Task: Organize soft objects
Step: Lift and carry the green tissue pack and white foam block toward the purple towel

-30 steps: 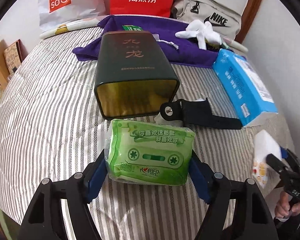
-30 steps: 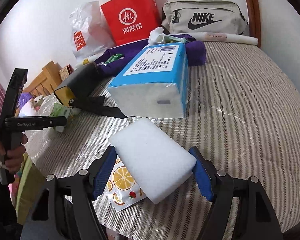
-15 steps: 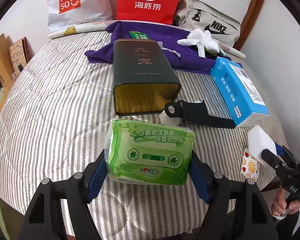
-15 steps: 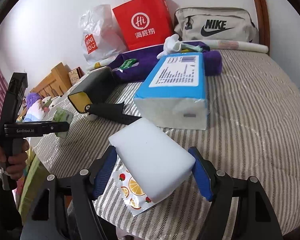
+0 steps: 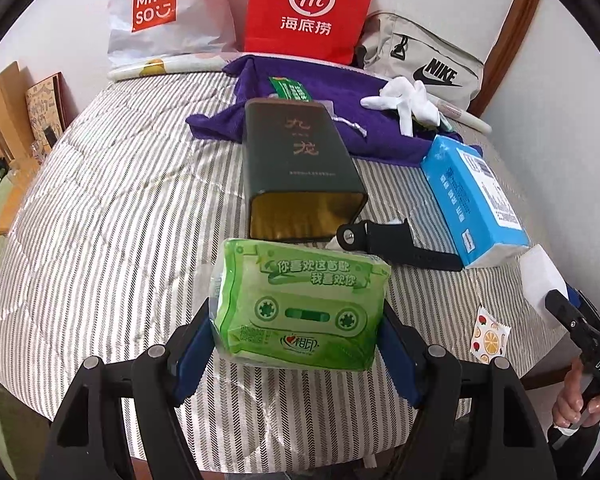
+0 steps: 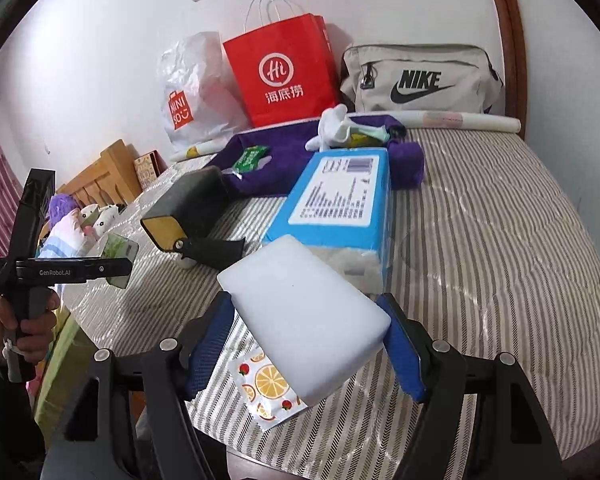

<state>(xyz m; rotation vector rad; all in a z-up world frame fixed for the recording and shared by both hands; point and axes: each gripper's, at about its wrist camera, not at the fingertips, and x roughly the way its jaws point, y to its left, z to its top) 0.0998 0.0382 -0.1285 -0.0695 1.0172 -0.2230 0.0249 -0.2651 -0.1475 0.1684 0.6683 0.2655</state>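
My left gripper (image 5: pixel 298 322) is shut on a green tissue pack (image 5: pixel 300 304) and holds it above the striped bed cover. The same pack (image 6: pixel 118 254) shows small at the left of the right wrist view, in the left gripper (image 6: pixel 120 268). A white foam sponge (image 6: pixel 302 316) sits pinched between the blue pads of my right gripper (image 6: pixel 306 334), lifted off the bed. In the left wrist view that sponge (image 5: pixel 542 276) shows at the right edge. A blue tissue box (image 6: pixel 340 204) and a purple cloth (image 5: pixel 300 120) with white gloves (image 5: pixel 406 102) lie farther back.
A dark green tin (image 5: pixel 300 164) lies on its side mid-bed, a black strap (image 5: pixel 396 246) beside it. A fruit-print sachet (image 6: pixel 266 388) lies under the sponge. A red bag (image 5: pixel 310 8), a white Miniso bag (image 5: pixel 156 12) and a grey Nike bag (image 6: pixel 420 80) line the wall.
Both grippers have risen with their loads. The sponge came off the fruit-print sachet, and the bed and tin look farther away in both views.
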